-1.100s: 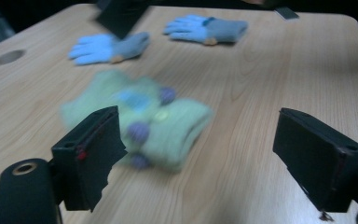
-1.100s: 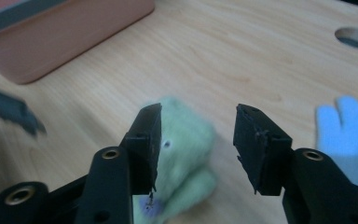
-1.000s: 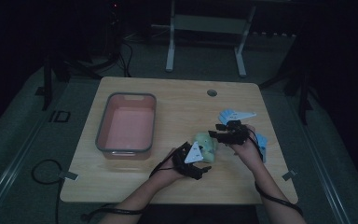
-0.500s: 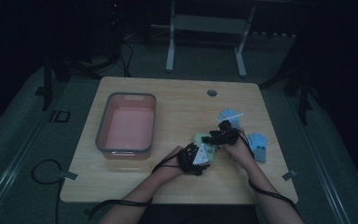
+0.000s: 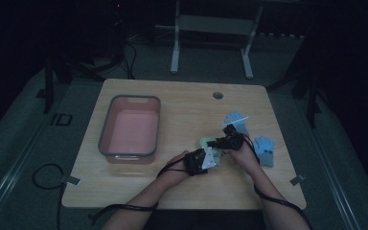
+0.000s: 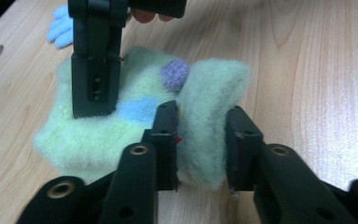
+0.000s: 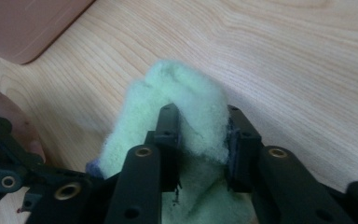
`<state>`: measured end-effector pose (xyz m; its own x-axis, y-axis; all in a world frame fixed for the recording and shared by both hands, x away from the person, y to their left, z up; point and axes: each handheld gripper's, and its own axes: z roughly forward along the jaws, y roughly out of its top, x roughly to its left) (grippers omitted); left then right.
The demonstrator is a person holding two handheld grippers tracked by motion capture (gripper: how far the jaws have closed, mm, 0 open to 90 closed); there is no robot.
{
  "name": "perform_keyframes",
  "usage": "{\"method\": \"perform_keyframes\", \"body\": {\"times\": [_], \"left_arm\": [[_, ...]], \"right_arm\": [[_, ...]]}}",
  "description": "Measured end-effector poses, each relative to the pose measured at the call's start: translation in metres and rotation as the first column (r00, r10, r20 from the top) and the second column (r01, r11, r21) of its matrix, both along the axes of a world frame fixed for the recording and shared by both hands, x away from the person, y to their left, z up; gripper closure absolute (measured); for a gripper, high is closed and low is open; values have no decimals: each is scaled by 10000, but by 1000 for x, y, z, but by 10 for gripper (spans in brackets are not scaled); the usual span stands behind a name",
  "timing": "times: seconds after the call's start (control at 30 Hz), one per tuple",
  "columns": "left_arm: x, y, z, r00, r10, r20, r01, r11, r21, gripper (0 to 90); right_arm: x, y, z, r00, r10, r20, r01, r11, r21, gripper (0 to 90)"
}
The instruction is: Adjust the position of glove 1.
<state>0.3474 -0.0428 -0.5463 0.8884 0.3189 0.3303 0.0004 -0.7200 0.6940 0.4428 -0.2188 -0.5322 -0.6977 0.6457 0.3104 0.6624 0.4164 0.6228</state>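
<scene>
Now both my jaws are closing on the green sock [image 6: 135,116] at the tub's [image 5: 106,120] four o'clock, gripping it, ready to lift.

No legible text, label, brand, number or sign on the wooden table [image 5: 172,105], the pink tray [image 5: 106,120], the green fuzzy glove [image 6: 205,93] or the blue gloves [image 5: 264,144].

pink tray [image 5: 106,125] left, blue gloves [image 5: 264,146] right
</scene>
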Motion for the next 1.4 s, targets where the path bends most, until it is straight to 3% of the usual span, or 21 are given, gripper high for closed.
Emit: {"method": "perform_keyframes", "body": {"times": [0.27,0.3,0.6,0.9,1.4], "left_arm": [[0,7,24,10000,-55,-75,55,10000,42,739],[-1,10,32,9999,-119,-63,120,9998,128,739],[-3,27,57,9998,-201,-58,203,9991,384,744],[-3,51,76,9998,-125,155,113,9971,756,746],[-3,95,97,9985,510,207,-527,9948,870,750]], "right_arm": [[-5,1,16,9996,-26,279,16,9994,355,737],[-6,3,23,9993,15,370,-32,9989,459,737],[-11,17,43,9974,218,688,-266,9972,703,737],[-6,44,64,9938,602,940,-683,9940,854,737],[1,96,89,9844,1232,1259,-1312,9897,573,737]]}}
